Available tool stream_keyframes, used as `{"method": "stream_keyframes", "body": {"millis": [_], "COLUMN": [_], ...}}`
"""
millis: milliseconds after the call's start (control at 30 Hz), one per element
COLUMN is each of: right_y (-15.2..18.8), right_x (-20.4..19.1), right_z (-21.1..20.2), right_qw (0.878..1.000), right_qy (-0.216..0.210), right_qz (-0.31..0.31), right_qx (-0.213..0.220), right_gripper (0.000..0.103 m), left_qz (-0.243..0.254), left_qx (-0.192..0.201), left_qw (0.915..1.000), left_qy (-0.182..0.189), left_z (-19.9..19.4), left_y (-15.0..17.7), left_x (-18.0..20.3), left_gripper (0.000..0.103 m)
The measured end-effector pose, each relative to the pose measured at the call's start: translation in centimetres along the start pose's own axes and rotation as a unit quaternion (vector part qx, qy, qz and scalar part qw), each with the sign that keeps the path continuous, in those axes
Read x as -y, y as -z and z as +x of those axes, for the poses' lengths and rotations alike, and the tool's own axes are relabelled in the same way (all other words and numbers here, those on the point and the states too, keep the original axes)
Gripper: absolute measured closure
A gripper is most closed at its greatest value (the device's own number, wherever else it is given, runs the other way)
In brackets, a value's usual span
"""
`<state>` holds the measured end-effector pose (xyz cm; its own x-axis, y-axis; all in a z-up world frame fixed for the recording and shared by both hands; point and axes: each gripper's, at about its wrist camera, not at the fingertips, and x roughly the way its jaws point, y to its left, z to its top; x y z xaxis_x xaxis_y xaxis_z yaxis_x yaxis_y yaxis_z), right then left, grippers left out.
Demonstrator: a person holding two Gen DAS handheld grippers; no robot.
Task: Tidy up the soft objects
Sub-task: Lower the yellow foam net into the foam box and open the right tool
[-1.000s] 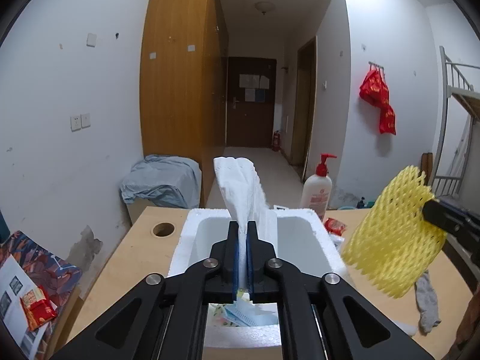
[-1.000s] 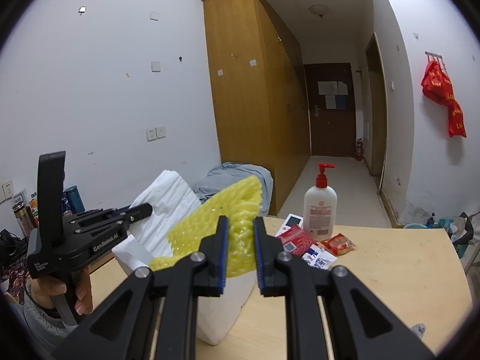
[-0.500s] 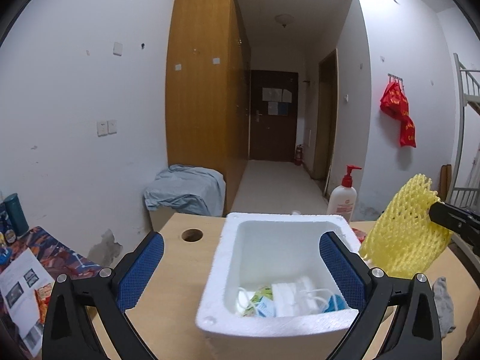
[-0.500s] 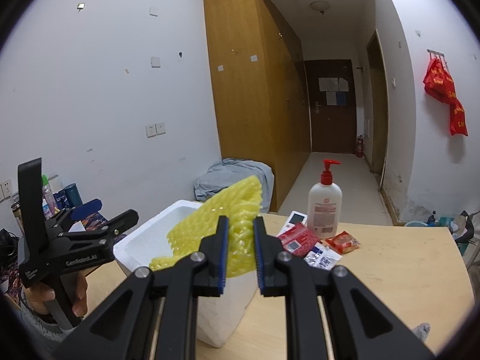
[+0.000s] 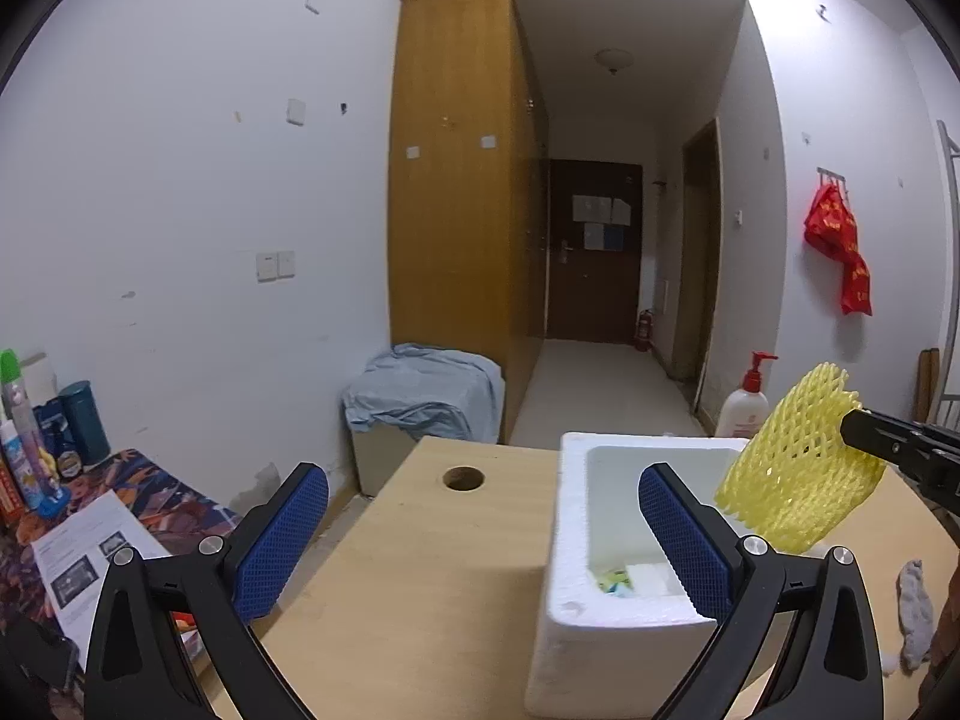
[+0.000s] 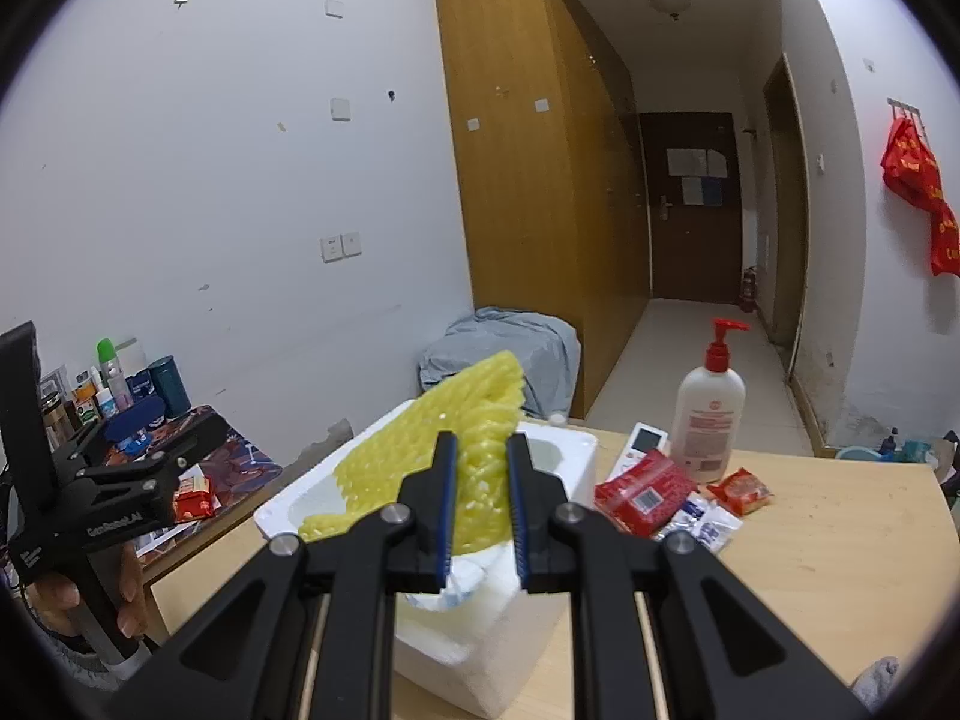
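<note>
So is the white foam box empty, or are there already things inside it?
Not empty. The left wrist view shows the foam box holding a few items at its bottom, white and coloured pieces; most of its inside is free.

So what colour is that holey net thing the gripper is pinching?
Yellow. The foam net shows best in the right wrist view.

Left gripper (image 5: 483,531): jaws spread wide, nothing between the blue pads.
Right gripper (image 6: 482,501): jaws nearly closed, pinching yellow foam net (image 6: 420,480).
Left hand (image 6: 90,594): wrapped around its gripper's handle.
</note>
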<state>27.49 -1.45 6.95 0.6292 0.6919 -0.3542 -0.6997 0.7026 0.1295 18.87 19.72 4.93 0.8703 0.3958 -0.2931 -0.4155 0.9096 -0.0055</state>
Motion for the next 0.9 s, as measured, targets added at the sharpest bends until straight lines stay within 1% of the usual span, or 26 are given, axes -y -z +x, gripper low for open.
{"method": "stream_keyframes", "body": {"millis": [300, 467, 533, 567, 600, 667, 700, 900], "right_y": [-0.1, -0.1, -0.1, -0.1, 0.0, 0.1, 0.1, 0.0], "right_x": [-1.4, -1.8, -2.0, -2.0, -2.1, -2.1, -2.1, -2.2], "right_z": [1.8, 2.9, 3.4, 3.6, 3.8, 3.7, 3.5, 2.9], "right_qw": [1.000, 1.000, 1.000, 1.000, 0.999, 1.000, 1.000, 1.000], "right_qy": [-0.014, -0.016, -0.015, -0.009, -0.004, -0.003, -0.005, -0.001], "right_qz": [-0.005, -0.005, -0.004, -0.005, -0.007, -0.004, -0.002, -0.001], "right_qx": [-0.012, -0.018, -0.025, -0.028, -0.031, -0.026, -0.022, -0.020], "right_gripper": [0.084, 0.084, 0.076, 0.061, 0.038, 0.018, 0.016, 0.016], "left_qz": [-0.012, -0.017, -0.019, -0.020, -0.022, -0.025, -0.026, -0.027], "left_qx": [0.003, 0.002, 0.001, 0.001, 0.000, -0.001, -0.002, -0.004], "left_qw": [0.9995, 0.9993, 0.9992, 0.9991, 0.9991, 0.9991, 0.9990, 0.9991], "left_qy": [-0.028, -0.034, -0.036, -0.036, -0.036, -0.035, -0.035, -0.033], "left_z": [-0.8, -0.9, -0.8, -0.8, -0.7, -0.8, -0.7, -0.7], "left_y": [0.3, 0.4, 0.4, 0.5, 0.5, 0.7, 0.7, 0.8], "left_x": [-2.7, -3.5, -3.8, -4.0, -4.2, -4.4, -4.5, -4.5], "left_gripper": [0.000, 0.000, 0.000, 0.000, 0.000, 0.000, 0.000, 0.000]}}
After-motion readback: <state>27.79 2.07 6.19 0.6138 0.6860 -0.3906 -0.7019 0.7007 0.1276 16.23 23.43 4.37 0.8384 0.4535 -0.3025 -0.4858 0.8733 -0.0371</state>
